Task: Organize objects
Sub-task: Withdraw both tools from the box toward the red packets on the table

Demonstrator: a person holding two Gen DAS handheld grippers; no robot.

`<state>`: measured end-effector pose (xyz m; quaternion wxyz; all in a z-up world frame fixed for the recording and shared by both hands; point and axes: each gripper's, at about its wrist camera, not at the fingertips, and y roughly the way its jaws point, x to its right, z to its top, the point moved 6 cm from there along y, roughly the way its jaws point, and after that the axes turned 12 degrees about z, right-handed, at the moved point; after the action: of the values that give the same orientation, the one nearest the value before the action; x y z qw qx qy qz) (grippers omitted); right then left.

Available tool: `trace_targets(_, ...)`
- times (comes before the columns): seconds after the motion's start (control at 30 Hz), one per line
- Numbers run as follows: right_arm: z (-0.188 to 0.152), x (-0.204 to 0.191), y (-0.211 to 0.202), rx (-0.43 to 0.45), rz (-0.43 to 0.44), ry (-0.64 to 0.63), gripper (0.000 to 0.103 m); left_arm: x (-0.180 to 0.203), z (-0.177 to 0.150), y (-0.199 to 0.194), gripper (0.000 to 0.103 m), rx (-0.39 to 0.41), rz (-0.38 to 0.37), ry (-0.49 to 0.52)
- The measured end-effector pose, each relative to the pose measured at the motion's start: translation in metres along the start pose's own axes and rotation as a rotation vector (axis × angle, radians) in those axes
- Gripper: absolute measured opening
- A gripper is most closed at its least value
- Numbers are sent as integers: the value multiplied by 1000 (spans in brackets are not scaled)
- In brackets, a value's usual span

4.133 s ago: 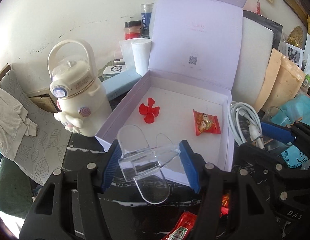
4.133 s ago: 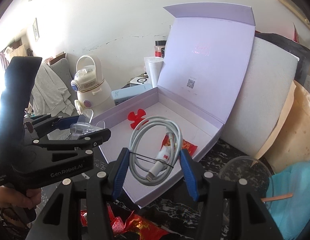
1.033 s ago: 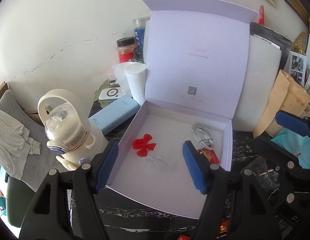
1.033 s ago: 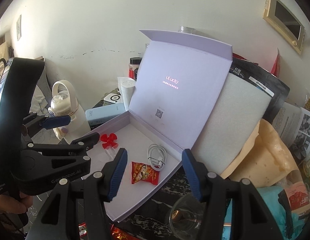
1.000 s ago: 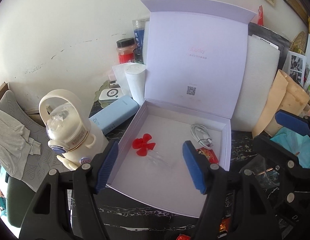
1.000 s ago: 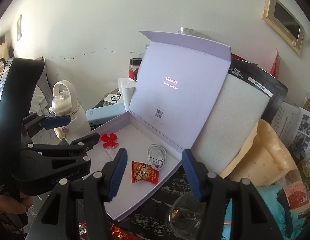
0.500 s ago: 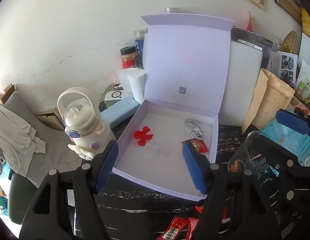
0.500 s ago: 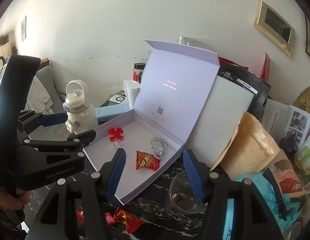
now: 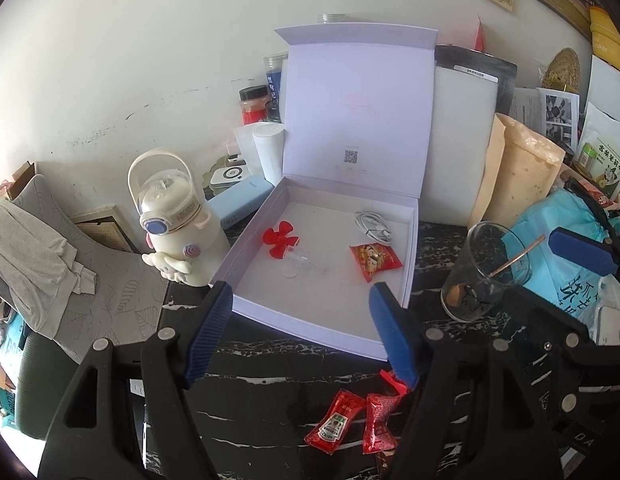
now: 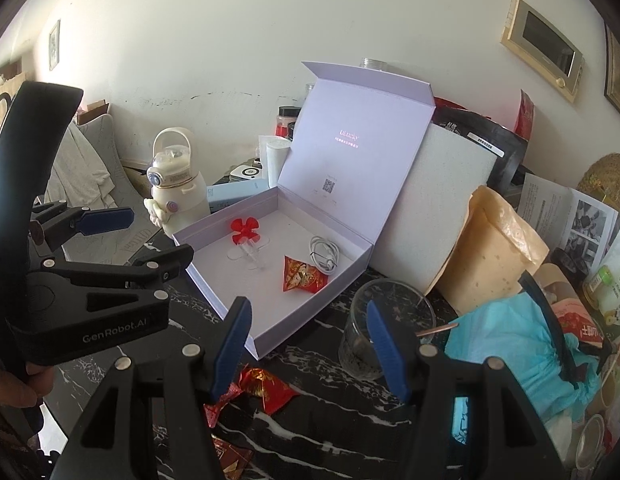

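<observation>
Packets [image 9: 351, 420] are lying loose on the table, just in front of the box [image 9: 321, 322], beneath both grippers. Left gripper [image 9: 300, 330] is opening with nothing between its jaws; right gripper [image 10: 308, 344] is hanging parted and empty, about equally near.

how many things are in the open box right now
4. A red fan at the left, a clear plastic piece right beside it, a white cable at the back right, and a red snack packet in front of the cable. Nothing seems hidden.
</observation>
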<state>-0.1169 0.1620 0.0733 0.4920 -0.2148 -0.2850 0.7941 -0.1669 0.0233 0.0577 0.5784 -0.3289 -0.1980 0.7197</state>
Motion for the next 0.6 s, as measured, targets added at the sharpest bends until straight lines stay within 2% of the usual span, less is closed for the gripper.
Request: trace_targets(0.6,-67,-16,0,-63,53,13,61,5,-60,-14,73,-45,-10,5)
